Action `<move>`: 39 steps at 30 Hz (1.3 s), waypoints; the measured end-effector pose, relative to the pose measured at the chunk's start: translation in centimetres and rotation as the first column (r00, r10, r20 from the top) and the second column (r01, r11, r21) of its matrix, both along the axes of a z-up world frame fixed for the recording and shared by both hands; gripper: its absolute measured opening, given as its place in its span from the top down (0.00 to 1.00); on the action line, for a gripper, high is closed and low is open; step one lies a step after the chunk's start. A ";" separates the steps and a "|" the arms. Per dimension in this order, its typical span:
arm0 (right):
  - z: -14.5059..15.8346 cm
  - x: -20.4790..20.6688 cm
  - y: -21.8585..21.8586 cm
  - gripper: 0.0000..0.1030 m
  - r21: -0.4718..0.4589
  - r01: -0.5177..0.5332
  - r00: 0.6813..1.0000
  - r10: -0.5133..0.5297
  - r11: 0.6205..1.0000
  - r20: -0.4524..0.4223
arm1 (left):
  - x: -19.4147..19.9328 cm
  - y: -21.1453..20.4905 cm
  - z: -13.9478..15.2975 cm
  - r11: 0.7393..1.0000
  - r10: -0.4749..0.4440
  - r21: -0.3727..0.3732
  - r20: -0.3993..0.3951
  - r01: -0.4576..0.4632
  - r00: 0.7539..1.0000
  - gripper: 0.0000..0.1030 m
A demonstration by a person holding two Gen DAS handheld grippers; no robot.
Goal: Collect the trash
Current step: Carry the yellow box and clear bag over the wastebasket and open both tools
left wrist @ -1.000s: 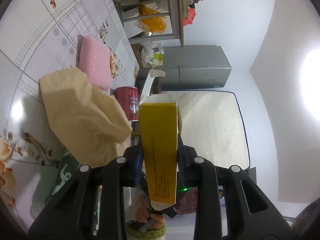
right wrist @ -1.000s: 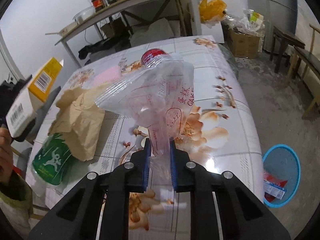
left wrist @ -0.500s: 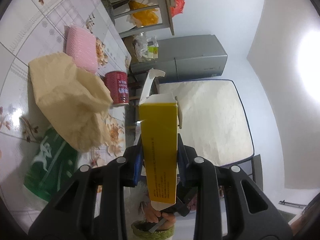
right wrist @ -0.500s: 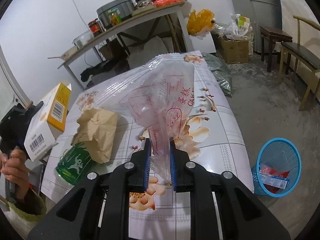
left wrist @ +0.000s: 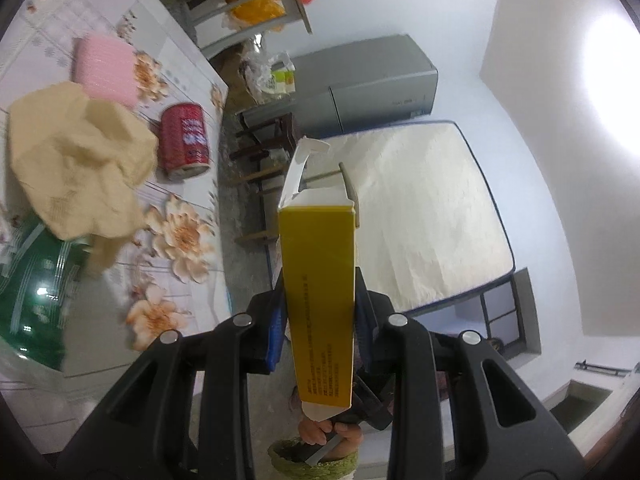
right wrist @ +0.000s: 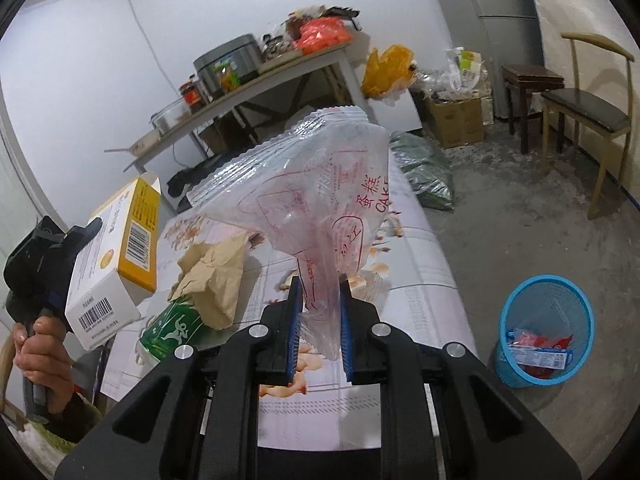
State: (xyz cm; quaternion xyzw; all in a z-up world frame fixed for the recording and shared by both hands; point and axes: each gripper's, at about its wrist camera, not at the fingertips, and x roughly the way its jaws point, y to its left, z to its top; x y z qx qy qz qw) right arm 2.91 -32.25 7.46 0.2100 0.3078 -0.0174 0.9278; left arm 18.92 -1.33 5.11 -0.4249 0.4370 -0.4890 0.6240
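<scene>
My left hand-held gripper (left wrist: 320, 320) pinches a yellow carton (left wrist: 320, 292) (top flap open), held above the counter (right wrist: 416, 264). My right hand-held gripper (right wrist: 319, 320) is clamped on a clear plastic bag (right wrist: 320, 196), raised over the counter. A blue wastebasket (right wrist: 544, 328) stands on the floor, holding what may be wrappers. Brown paper bag (right wrist: 216, 272) lies on the counter.

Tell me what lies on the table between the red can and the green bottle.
In the left wrist view, the crumpled brown paper bag lies between the red can and the green bottle, its lower edge draped over the bottle's top.
</scene>
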 end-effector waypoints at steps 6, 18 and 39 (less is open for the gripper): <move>0.3 -3.2 -3.5 0.84 -0.005 0.102 0.995 -0.102 0.995 0.014 | -0.9 -4.8 1.5 0.997 -0.065 0.046 0.043 0.063 0.997 0.74; -4.5 -9.4 -14.6 0.83 0.058 0.368 0.928 -0.363 0.928 -0.083 | -0.9 -21.0 1.4 0.939 -0.266 0.244 0.057 0.245 0.962 0.74; -24.8 -3.2 -31.2 0.50 0.243 0.567 0.791 -0.439 0.787 -0.426 | -0.5 -49.7 -14.2 0.496 -0.528 0.810 -0.003 0.312 0.849 0.55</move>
